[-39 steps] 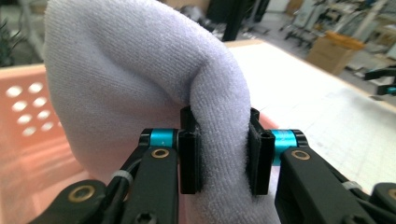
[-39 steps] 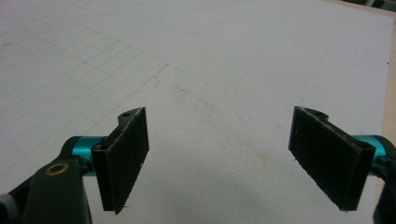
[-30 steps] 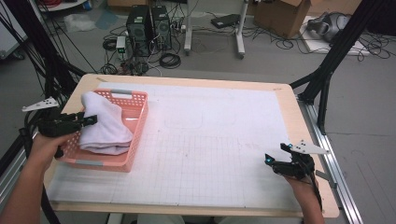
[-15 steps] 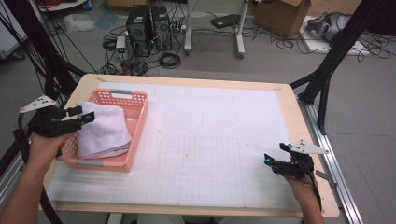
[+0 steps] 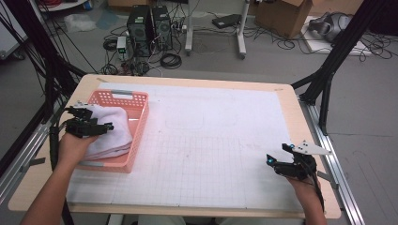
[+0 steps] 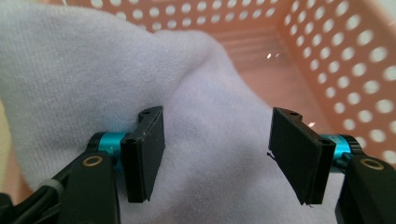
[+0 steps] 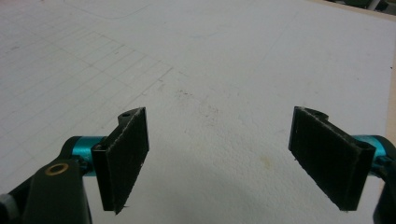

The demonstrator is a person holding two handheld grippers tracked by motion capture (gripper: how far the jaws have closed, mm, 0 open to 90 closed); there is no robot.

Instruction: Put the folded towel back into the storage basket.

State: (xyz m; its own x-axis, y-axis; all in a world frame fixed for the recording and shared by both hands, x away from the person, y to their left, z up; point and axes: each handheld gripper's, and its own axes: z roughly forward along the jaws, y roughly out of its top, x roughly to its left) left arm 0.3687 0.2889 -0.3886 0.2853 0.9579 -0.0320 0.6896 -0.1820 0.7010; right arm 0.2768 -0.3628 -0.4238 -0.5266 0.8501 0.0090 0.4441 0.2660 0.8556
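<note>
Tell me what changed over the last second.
The left tool drew back toward the basket's near left corner, its jaws having just closed slightly, standing apart over the white towel without pinching it. The towel settled lower in the basket. The right tool stayed open and still.

A folded white terry towel (image 5: 110, 133) is held in a pink perforated plastic basket (image 5: 139, 125). The basket is set at the left of the tabletop (image 5: 225, 140).
</note>
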